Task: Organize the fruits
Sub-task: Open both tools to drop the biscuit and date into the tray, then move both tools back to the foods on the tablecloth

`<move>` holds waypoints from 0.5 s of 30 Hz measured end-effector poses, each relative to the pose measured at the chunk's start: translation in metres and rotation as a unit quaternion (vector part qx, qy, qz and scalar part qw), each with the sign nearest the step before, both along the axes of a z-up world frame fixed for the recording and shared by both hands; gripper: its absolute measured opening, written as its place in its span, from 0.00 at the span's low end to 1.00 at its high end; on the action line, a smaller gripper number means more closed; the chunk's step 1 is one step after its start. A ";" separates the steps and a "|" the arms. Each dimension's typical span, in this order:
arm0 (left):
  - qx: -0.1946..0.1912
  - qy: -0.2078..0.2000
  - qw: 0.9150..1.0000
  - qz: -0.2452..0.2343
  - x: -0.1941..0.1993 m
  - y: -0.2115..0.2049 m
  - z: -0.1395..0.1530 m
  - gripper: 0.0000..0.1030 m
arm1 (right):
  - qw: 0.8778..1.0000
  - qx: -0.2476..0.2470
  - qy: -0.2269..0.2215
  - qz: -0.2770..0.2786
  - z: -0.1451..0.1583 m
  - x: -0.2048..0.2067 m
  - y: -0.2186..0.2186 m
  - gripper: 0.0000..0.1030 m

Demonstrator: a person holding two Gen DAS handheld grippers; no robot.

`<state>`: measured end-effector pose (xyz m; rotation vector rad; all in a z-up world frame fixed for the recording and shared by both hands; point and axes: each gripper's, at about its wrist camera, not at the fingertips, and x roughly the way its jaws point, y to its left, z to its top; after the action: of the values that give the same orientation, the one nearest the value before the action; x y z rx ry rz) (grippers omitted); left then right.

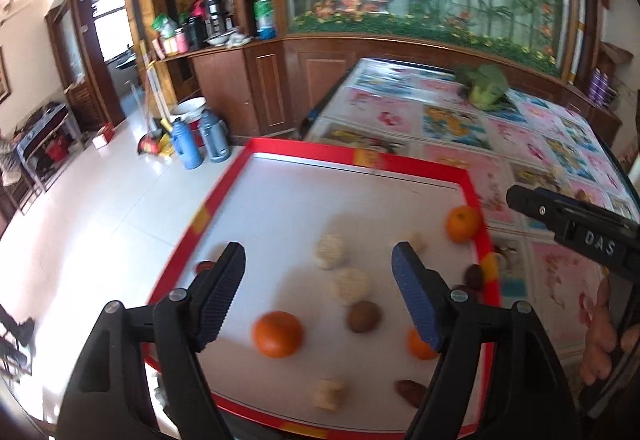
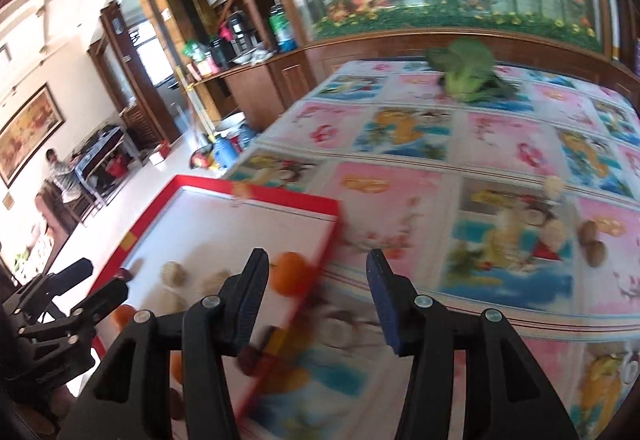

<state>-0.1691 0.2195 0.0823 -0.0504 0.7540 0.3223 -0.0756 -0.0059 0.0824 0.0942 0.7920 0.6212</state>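
Jaws, left: stood wide apart on the left gripper (image 1: 318, 296), nothing between the pads; it hung above the tray (image 1: 360, 155).
Jaws, right: likewise wide on the right gripper (image 2: 316, 292), holding nothing, poised over the tray's right rim and the patterned tablecloth (image 2: 400, 207).
Between left fingers: two pale rough balls (image 1: 340, 268), and nearer the wrist a brown round fruit (image 1: 363, 316) and a large orange (image 1: 277, 333).
Beyond right finger of left gripper: a second orange (image 1: 462, 223) touching the tray's red rim, probably rolled there.
Partly behind that finger: a third orange (image 1: 418, 346).
Outside the rim: a dark red fruit (image 1: 474, 276) on the cloth, not yet gathered.
Far right of right jaws: two brown fruits (image 2: 593, 242) loose on the cloth, well apart from the tray.
Far ahead: leafy greens (image 2: 466, 69), away from the fruit.
Judgement: tray served as collecting place; stray fruit on the cloth remained. Motion blur limited detail.
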 end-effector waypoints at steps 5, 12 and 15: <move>0.008 0.017 0.998 -0.053 0.010 -0.046 -0.004 0.74 | 0.997 0.006 0.000 -0.077 -0.009 0.017 -0.076 0.49; 0.015 0.034 0.993 -0.114 0.014 -0.100 -0.009 0.74 | 0.983 0.024 0.005 -0.180 -0.016 0.033 -0.172 0.49; 0.021 0.040 0.990 -0.133 0.016 -0.118 -0.009 0.74 | 0.983 -0.019 -0.009 -0.180 -0.018 0.037 -0.179 0.49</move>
<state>-0.1529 0.1015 0.0733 0.1035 0.8231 0.0856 -0.0390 -0.1851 0.0642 0.1918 0.7462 0.2629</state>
